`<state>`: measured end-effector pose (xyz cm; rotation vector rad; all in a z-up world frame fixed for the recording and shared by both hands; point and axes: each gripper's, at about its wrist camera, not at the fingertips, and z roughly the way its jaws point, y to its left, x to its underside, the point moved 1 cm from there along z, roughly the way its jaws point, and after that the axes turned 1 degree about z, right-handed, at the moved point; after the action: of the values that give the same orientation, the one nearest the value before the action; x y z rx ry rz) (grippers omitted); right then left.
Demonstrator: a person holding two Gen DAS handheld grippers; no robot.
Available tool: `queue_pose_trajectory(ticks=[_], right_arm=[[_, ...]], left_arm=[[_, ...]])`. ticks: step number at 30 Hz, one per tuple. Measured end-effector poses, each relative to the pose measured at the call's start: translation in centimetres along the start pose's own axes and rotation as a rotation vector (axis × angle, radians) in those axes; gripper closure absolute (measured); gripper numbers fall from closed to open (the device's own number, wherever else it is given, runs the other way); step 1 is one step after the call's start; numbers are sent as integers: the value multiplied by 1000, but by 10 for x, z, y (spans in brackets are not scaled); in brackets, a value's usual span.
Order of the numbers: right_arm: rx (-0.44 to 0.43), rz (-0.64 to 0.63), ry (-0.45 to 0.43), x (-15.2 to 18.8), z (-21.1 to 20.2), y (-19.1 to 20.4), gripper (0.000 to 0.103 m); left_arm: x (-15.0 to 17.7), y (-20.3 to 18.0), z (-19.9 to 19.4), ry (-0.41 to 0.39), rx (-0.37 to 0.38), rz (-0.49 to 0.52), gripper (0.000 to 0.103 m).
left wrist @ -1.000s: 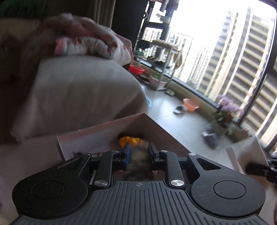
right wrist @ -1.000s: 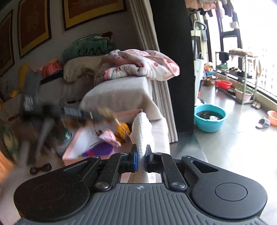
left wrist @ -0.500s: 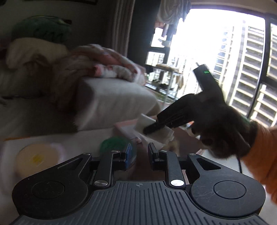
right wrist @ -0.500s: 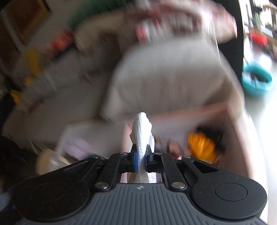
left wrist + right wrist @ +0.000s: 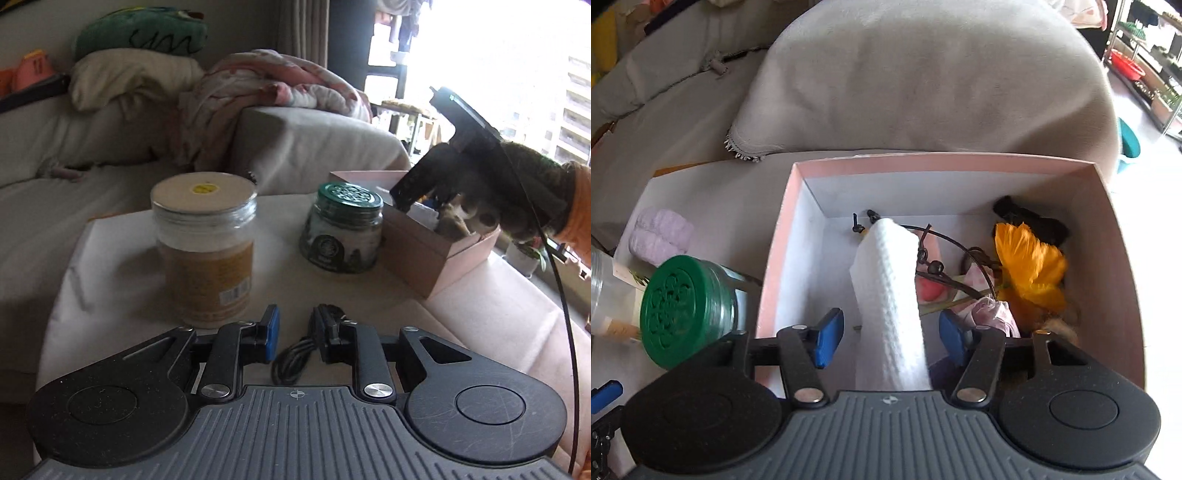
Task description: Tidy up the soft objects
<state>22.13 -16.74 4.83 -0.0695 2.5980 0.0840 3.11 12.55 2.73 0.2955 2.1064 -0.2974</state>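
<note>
The folded white waffle-weave cloth (image 5: pixel 890 306) stands on end between the blue pads of the right gripper (image 5: pixel 888 336), which points steeply down into the pink cardboard box (image 5: pixel 783 243); its jaws are opening, and a gap shows on either side of the cloth, so the pads no longer press it. By my reading this is the release step: the cloth is being let go into the box to join the soft things gathered there. At about two o'clock from the cloth lies an orange plush toy (image 5: pixel 1030 269), with something black (image 5: pixel 1030 219) just beyond it toward the far corner, a small pink-patterned fabric bundle (image 5: pixel 991 314) at three o'clock, and thin dark cords (image 5: pixel 945 273) lying between them. Outside the box, at nine o'clock, stand a green-lidded jar (image 5: pixel 685 306) and, farther out at ten o'clock, a lilac knitted item (image 5: pixel 659 234) still on the white table cover (image 5: pixel 709 199). In the left wrist view the left gripper (image 5: pixel 295 332) hovers low over the table with its jaws set narrowly apart and pinching nothing; a black cable (image 5: pixel 291 360) lies on the table below them. A clear jar of pale powder (image 5: pixel 205 247) sits at eleven o'clock from it. The next move probably calls for lifting the right gripper straight out without dragging the cloth, then going for the lilac item.
</note>
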Motion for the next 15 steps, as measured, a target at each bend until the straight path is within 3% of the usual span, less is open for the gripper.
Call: queue_pose_trajectory(ticks=[5, 7, 11, 15], right_arm=[[-5, -24, -144, 16, -44, 0, 46], [-11, -58, -238, 30, -69, 5, 44], [-4, -134, -445, 71, -112, 18, 29], [48, -188, -569, 110, -131, 25, 28]], left_arm=[[2, -12, 10, 25, -8, 73, 79], [4, -13, 12, 34, 2, 68, 79], [3, -13, 17, 41, -4, 62, 79], [-4, -3, 21, 51, -16, 7, 79]])
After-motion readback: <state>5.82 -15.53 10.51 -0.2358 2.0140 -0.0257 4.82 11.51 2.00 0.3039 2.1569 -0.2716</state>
